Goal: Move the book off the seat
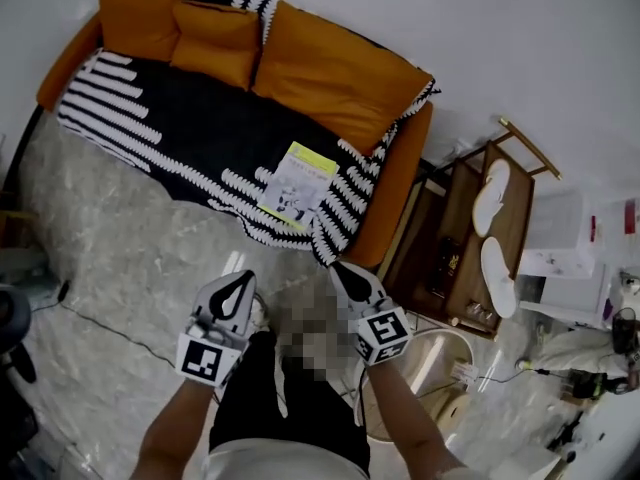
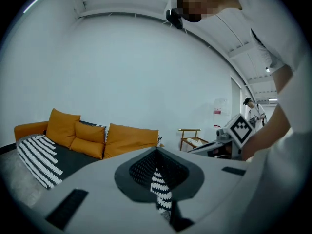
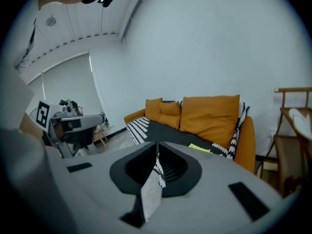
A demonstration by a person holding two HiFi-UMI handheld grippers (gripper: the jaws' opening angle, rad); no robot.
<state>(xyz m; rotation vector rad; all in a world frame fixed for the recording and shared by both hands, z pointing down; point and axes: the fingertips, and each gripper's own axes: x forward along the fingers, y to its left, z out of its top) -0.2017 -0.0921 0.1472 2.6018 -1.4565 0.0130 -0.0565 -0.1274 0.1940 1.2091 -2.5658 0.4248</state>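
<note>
Thin white-and-yellow book (image 1: 298, 181) lies flat on the seat (image 1: 200, 128); my left claw (image 1: 240, 280) and right claw (image 1: 340, 268) are closed, empty.

Book (image 1: 297, 183) on sofa (image 1: 398, 193) seat

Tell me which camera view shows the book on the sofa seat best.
The head view: the book lies whole and face up on the striped throw. The right gripper view catches only a thin yellow sliver of it. The left gripper view does not show it.
</note>
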